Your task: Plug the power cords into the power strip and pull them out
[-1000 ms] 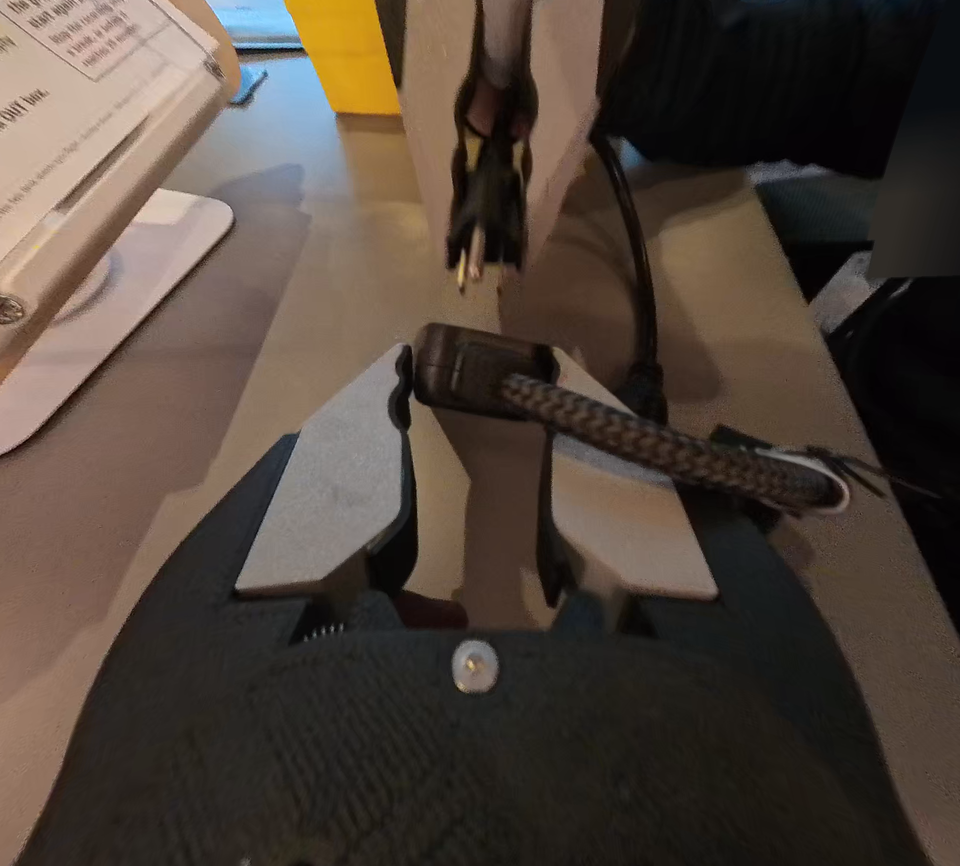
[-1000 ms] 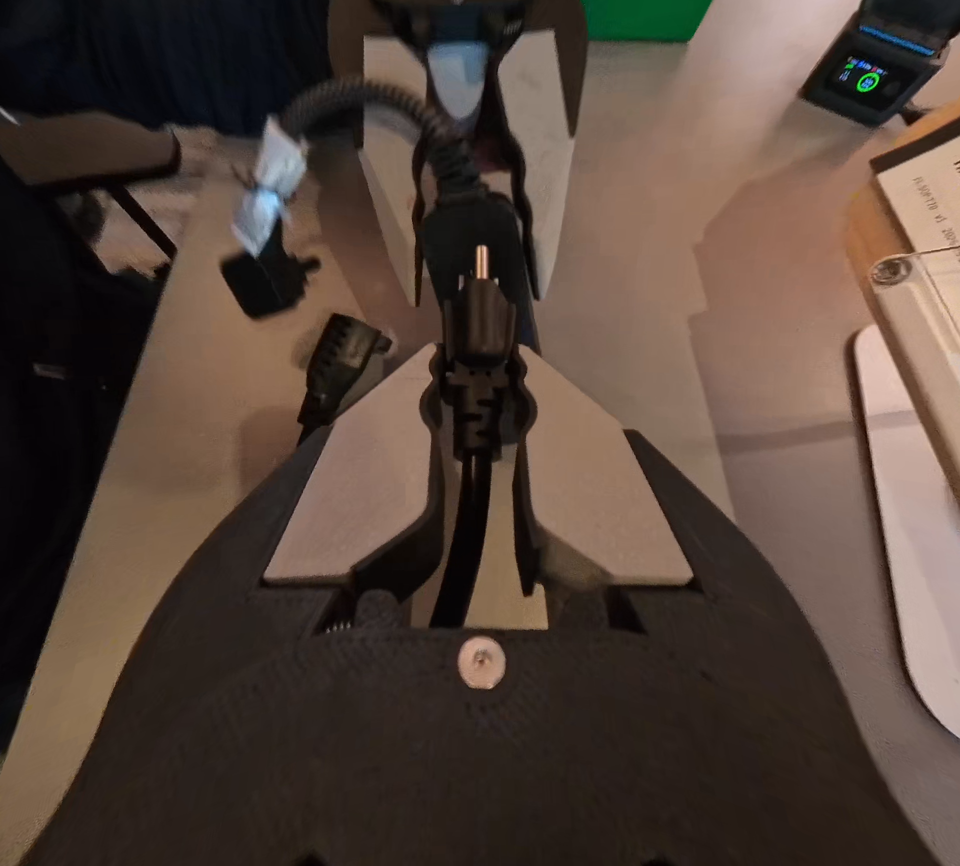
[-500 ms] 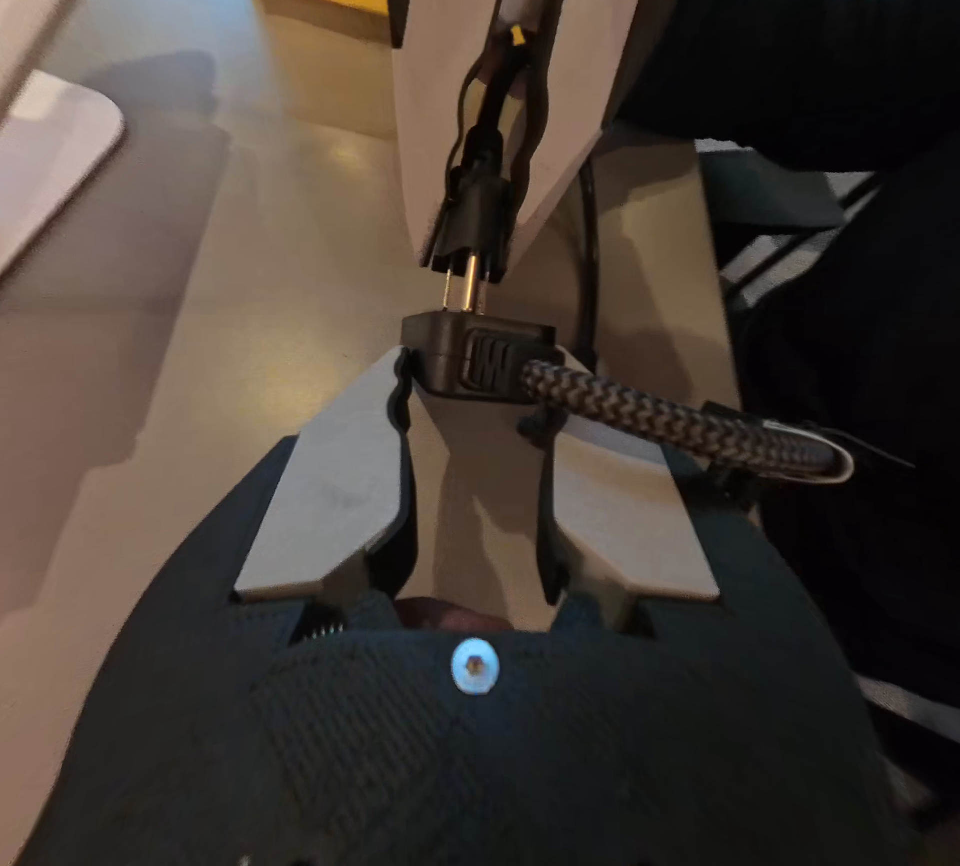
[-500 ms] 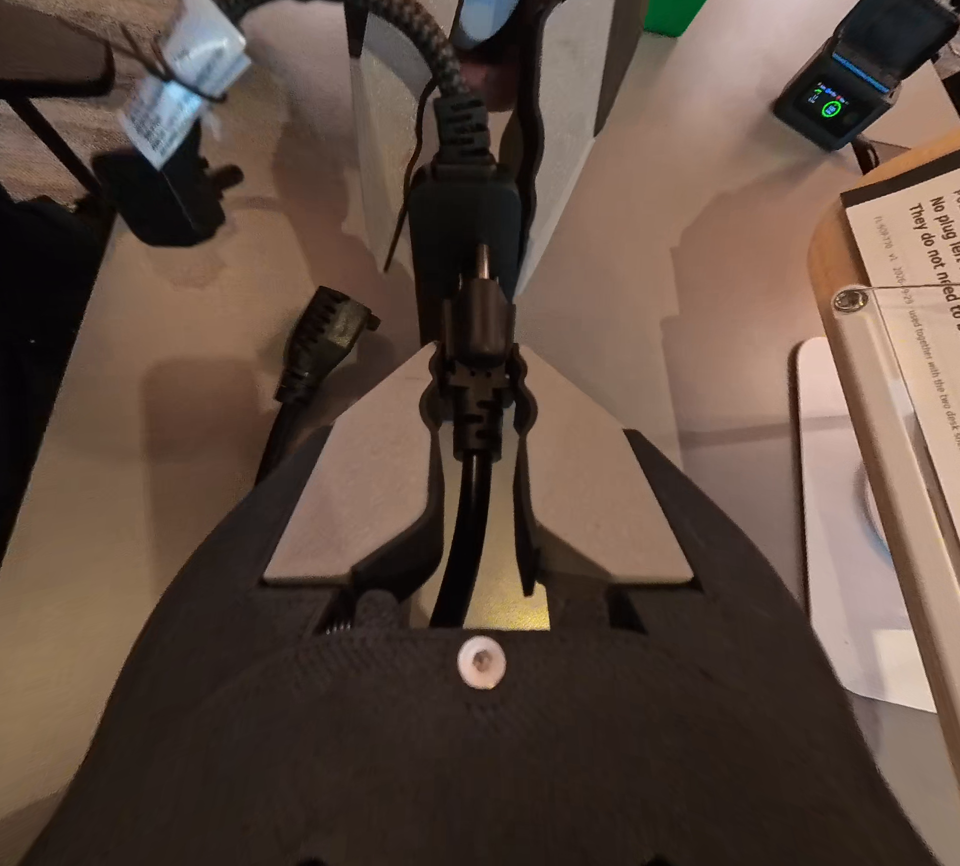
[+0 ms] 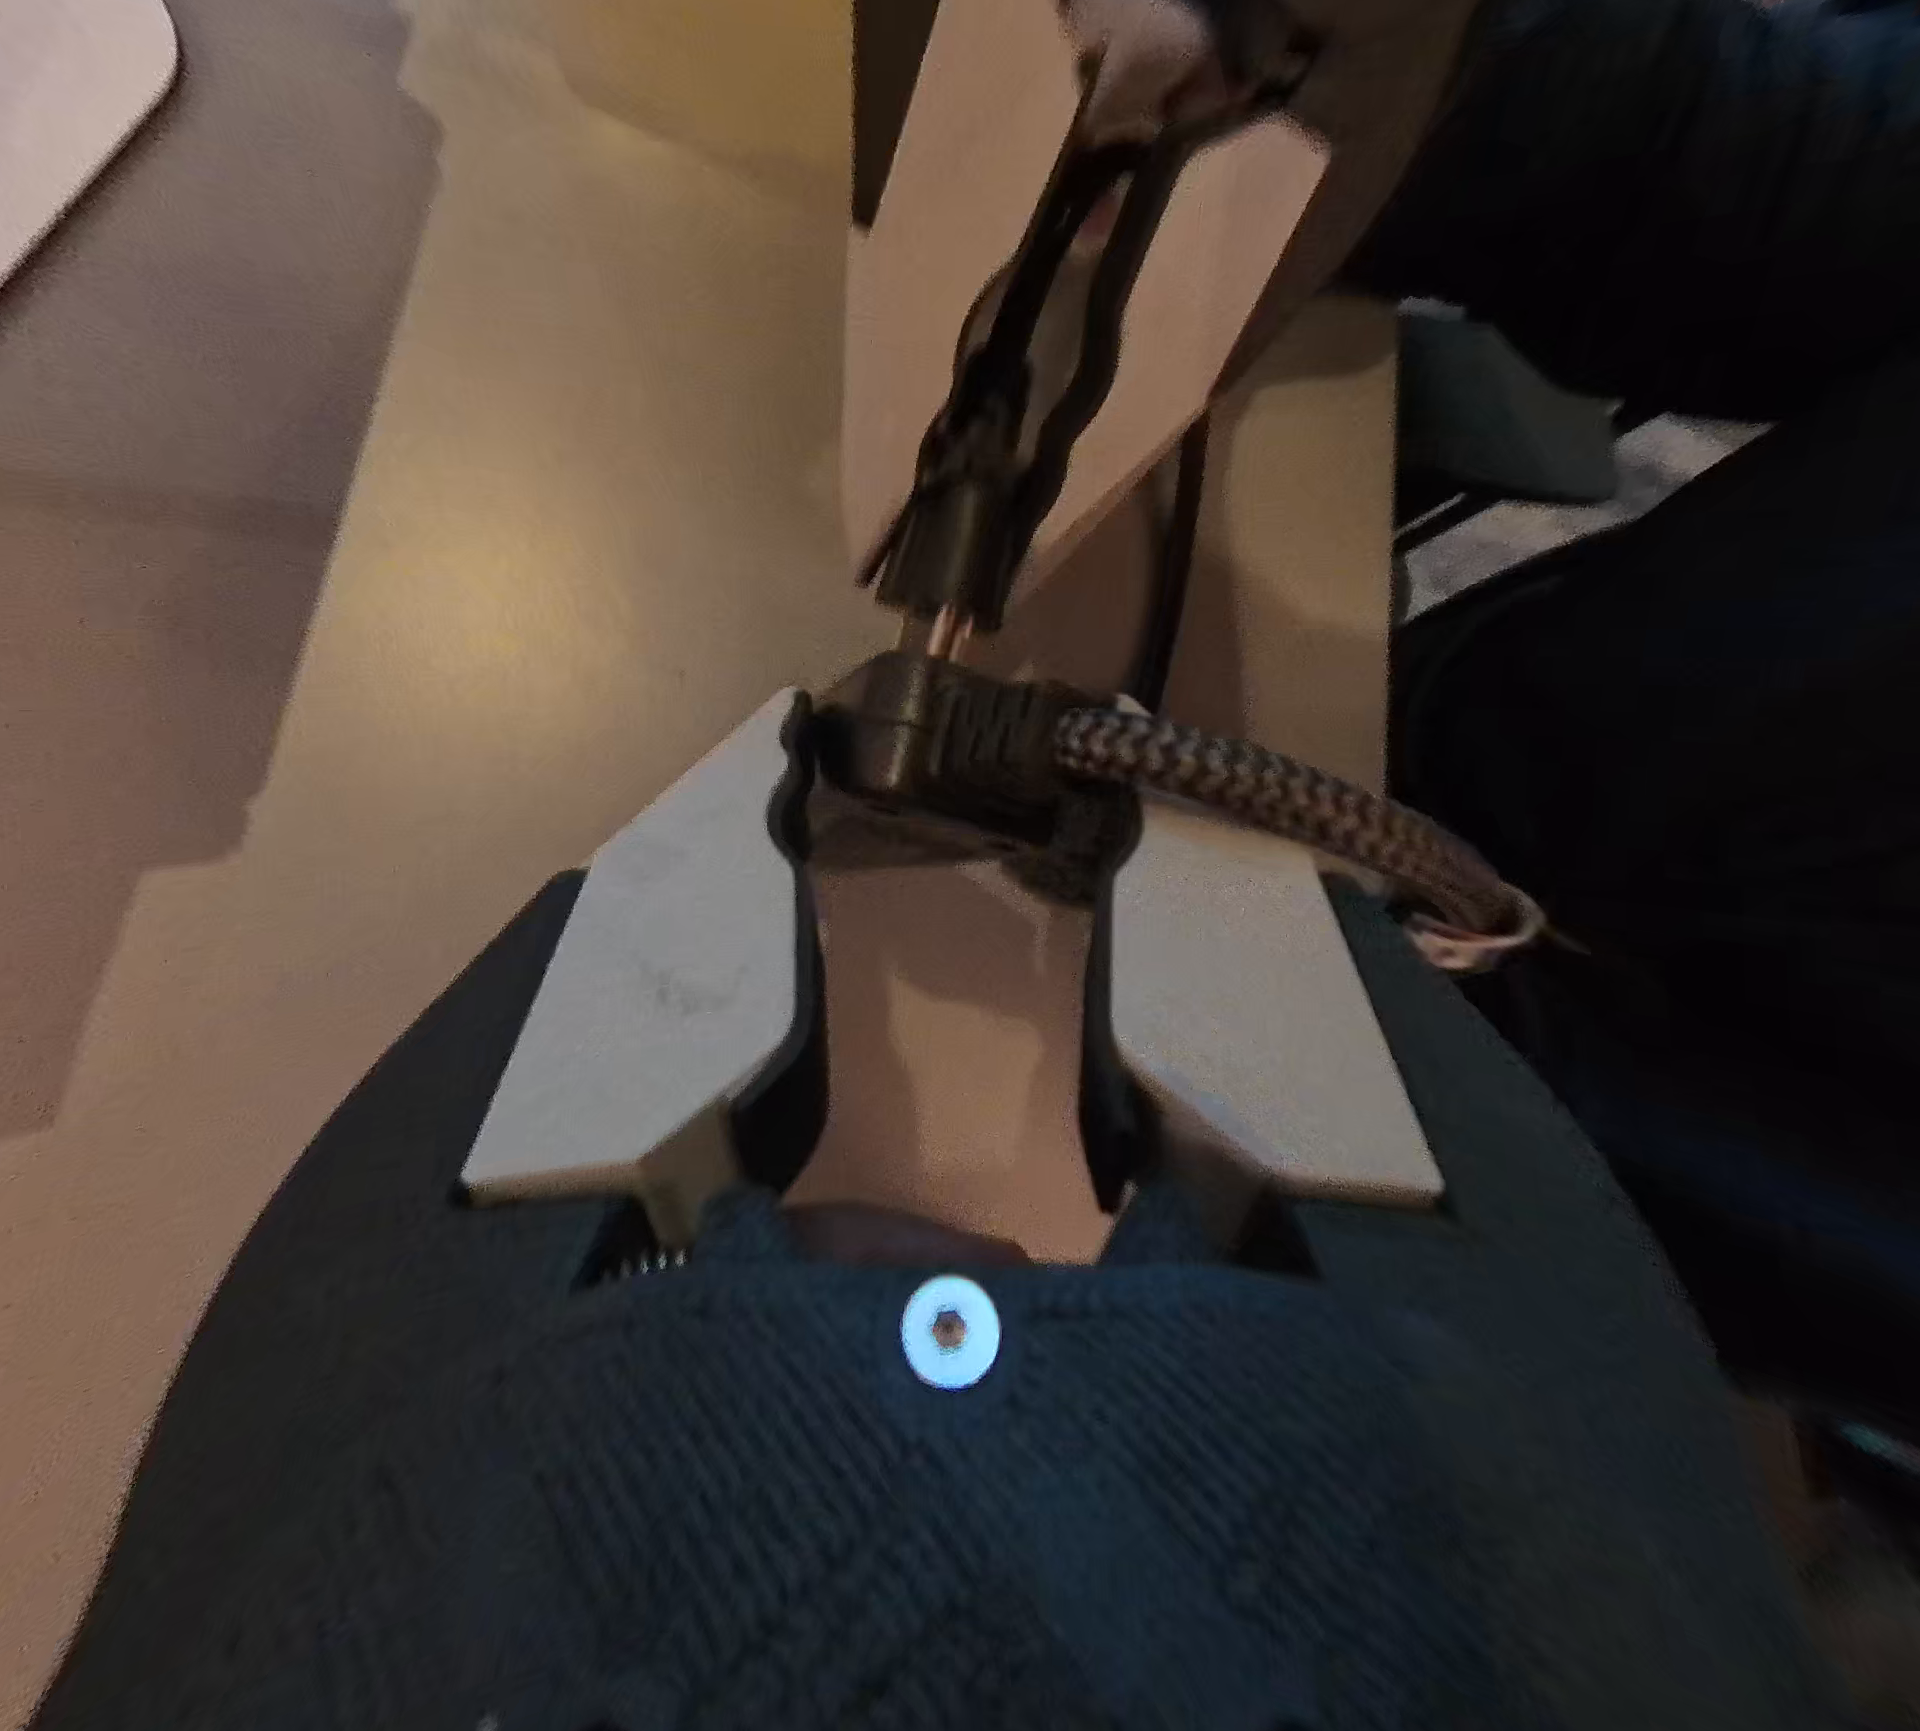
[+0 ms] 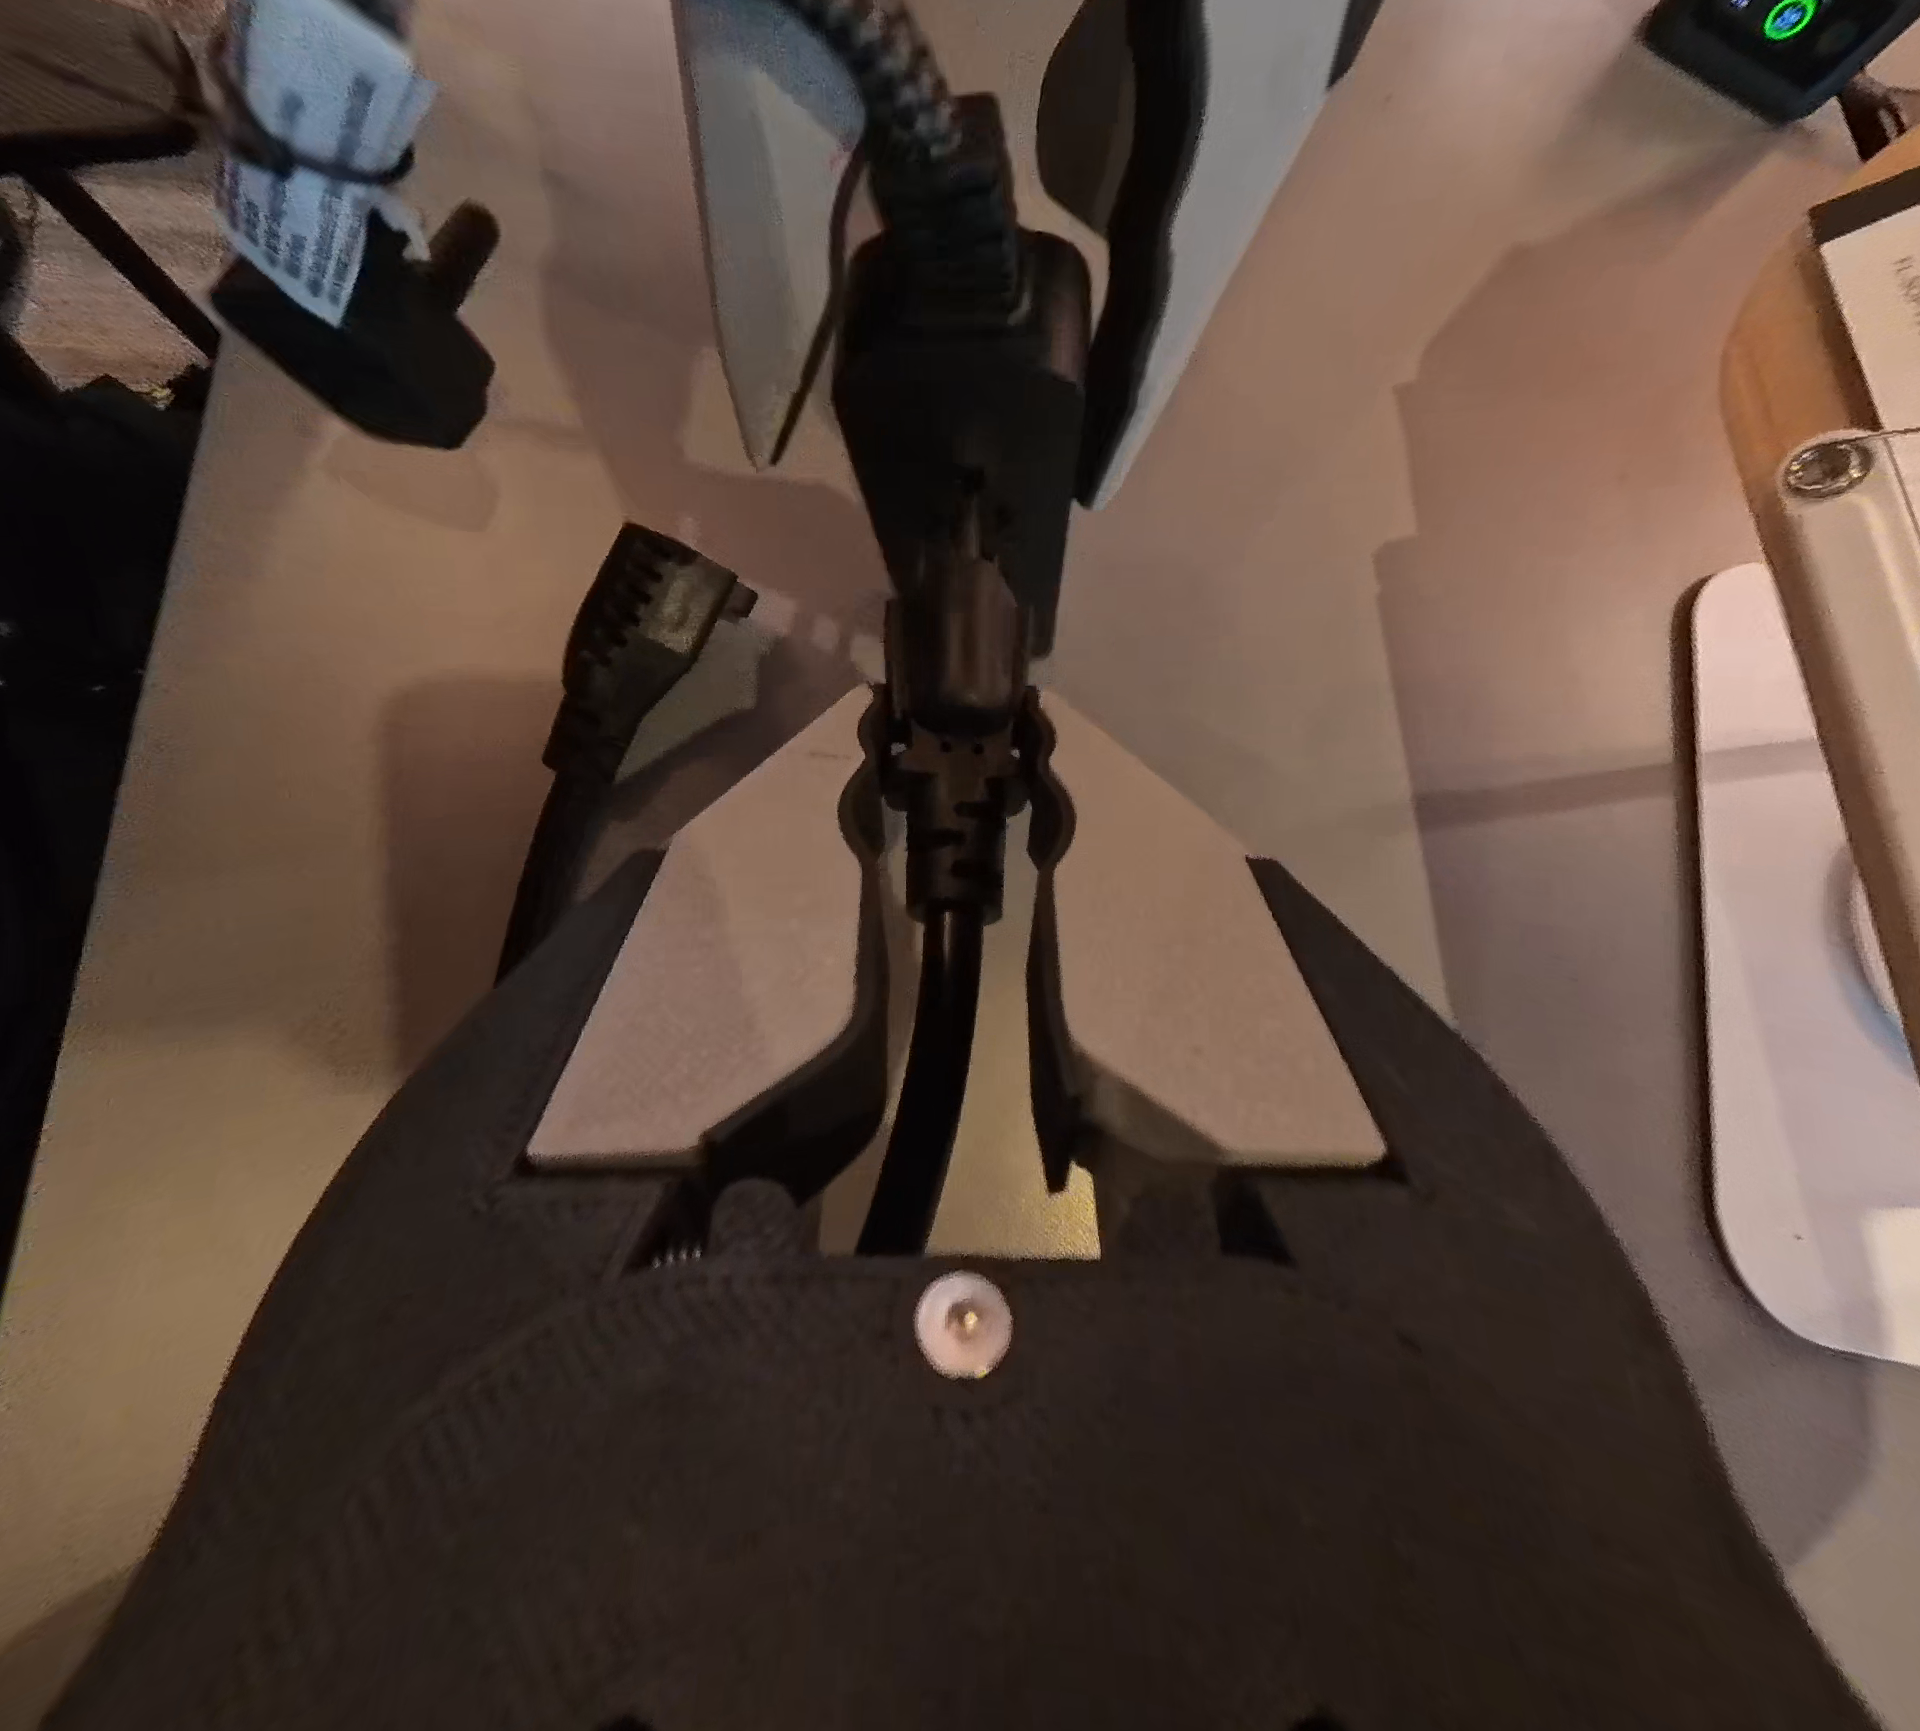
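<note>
The fingers of the left gripper hold the black socket block at the end of the braided cord, one pad on each side of it. The fingers of the right gripper are narrow and clamp the black plug of a power cord, whose cable runs back between them.

Both things are held above the worktop, and the prongs of the plug meet the face of the socket block; part of their metal is visible in the left wrist view. I judge that the plugging-in step is in hand and is not finished. The next move calls for a straight push along the prongs, while the left gripper holds the block steady against it.

A white tag with printed lines is tied to the braided cord. A second loose plug lies on the worktop. A small device with a lit screen and a printed sheet stand at the right.
</note>
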{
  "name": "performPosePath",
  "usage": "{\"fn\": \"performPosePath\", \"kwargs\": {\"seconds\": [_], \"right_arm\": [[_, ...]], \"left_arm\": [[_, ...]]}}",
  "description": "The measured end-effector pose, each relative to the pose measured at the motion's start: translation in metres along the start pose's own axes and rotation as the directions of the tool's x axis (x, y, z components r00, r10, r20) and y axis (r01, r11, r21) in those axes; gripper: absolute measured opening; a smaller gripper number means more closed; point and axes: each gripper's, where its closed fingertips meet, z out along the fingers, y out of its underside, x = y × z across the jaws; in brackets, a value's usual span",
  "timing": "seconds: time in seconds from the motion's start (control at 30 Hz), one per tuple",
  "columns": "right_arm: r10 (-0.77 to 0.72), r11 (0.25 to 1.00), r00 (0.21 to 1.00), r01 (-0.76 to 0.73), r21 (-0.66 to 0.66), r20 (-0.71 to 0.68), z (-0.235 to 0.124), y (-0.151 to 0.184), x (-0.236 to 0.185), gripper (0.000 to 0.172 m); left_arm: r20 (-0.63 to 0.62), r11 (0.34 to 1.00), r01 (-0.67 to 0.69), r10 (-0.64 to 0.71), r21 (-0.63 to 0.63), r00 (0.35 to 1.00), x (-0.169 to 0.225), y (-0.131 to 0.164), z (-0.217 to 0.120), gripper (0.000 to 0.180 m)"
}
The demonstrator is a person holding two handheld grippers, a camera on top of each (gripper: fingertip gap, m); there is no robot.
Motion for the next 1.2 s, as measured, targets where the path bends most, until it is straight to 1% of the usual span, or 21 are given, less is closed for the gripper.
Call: {"fn": "performPosePath", "kwargs": {"seconds": [0.03, 0.1, 0.2, 0.37, 0.5, 0.6, 0.63, 0.67, 0.7, 0.77, 0.8, 0.87, 0.9, 0.93, 0.97, 1.03, 1.13, 1.2], "right_arm": [[0.001, 1.000, 1.000, -0.001, -0.007, 0.003, 0.002, 0.002, 0.000, 0.021], [0.006, 1.000, 1.000, -0.006, -0.019, 0.007, 0.007, 0.006, 0.001, 0.021], [0.031, 0.999, 1.000, -0.030, -0.026, 0.005, 0.012, 0.012, 0.006, 0.021], [0.047, 0.998, 0.999, -0.046, 0.032, -0.005, 0.008, 0.004, 0.010, 0.021], [0.047, 0.994, 0.999, -0.046, 0.102, -0.003, 0.005, -0.008, 0.010, 0.021], [0.042, 0.996, 0.999, -0.040, 0.086, -0.016, 0.010, -0.005, 0.011, 0.021], [0.044, 0.996, 0.999, -0.043, 0.083, -0.012, 0.012, -0.004, 0.011, 0.021], [0.047, 0.996, 0.999, -0.046, 0.081, -0.009, 0.013, -0.004, 0.010, 0.021], [0.047, 0.996, 0.999, -0.047, 0.078, -0.006, 0.015, -0.003, 0.010, 0.021], [0.047, 0.996, 0.999, -0.046, 0.074, -0.004, 0.017, -0.002, 0.010, 0.021], [0.045, 0.996, 0.999, -0.045, 0.073, -0.004, 0.017, -0.002, 0.010, 0.021], [0.040, 0.997, 0.999, -0.039, 0.072, -0.009, 0.016, -0.003, 0.010, 0.021], [0.035, 0.996, 0.999, -0.034, 0.082, -0.012, 0.013, -0.005, 0.009, 0.021], [0.031, 0.995, 0.999, -0.029, 0.098, -0.010, 0.010, -0.009, 0.008, 0.021], [0.029, 0.993, 1.000, -0.028, 0.114, -0.008, 0.006, -0.013, 0.007, 0.021], [0.029, 0.990, 1.000, -0.029, 0.135, -0.001, 0.002, -0.017, 0.005, 0.021], [0.032, 0.993, 0.999, -0.031, 0.112, -0.008, 0.004, -0.013, 0.006, 0.021], [0.045, 0.994, 0.999, -0.044, 0.099, -0.002, 0.008, -0.010, 0.007, 0.021]], "left_arm": [[-0.007, 1.000, 0.001, -0.001, 0.019, 1.000, 0.001, -0.006, -0.001, 0.050], [0.032, 1.000, -0.025, 0.025, -0.003, 0.999, -0.004, -0.007, 0.002, 0.051], [0.041, 1.000, -0.019, 0.020, -0.003, 0.999, -0.011, -0.009, 0.010, 0.055], [0.062, 0.999, 0.012, -0.015, 0.053, 0.998, -0.026, -0.007, 0.010, 0.062], [0.078, 0.994, -0.039, 0.031, 0.103, 0.996, -0.030, 0.000, 0.001, 0.065], [0.144, 0.983, -0.115, 0.094, 0.146, 0.985, -0.034, 0.004, -0.006, 0.065], [0.183, 0.974, -0.160, 0.130, 0.160, 0.974, -0.036, 0.005, -0.009, 0.063], [0.235, 0.961, -0.221, 0.179, 0.166, 0.955, -0.038, 0.005, -0.012, 0.052], [0.288, 0.951, -0.269, 0.218, 0.154, 0.933, -0.041, 0.006, -0.014, 0.049], [0.323, 0.947, -0.280, 0.218, 0.157, 0.921, -0.039, 0.003, -0.019, 0.043], [0.279, 0.953, -0.239, 0.182, 0.188, 0.943, -0.031, 0.000, -0.020, 0.040], [0.086, 0.961, -0.074, 0.053, 0.265, 0.995, -0.010, -0.009, -0.020, 0.040], [-0.005, 0.957, 0.017, -0.017, 0.290, 1.000, -0.006, -0.013, -0.021, 0.039], [-0.067, 0.946, 0.085, -0.068, 0.311, 0.995, -0.006, -0.016, -0.022, 0.037], [-0.098, 0.938, 0.125, -0.098, 0.324, 0.990, -0.010, -0.016, -0.022, 0.036], [-0.087, 0.919, 0.146, -0.123, 0.365, 0.989, -0.025, -0.016, -0.021, 0.036], [-0.084, 0.902, 0.119, -0.093, 0.415, 0.992, -0.026, -0.017, -0.023, 0.037], [-0.098, 0.910, 0.091, -0.055, 0.404, 0.994, -0.018, -0.015, -0.019, 0.041]]}}
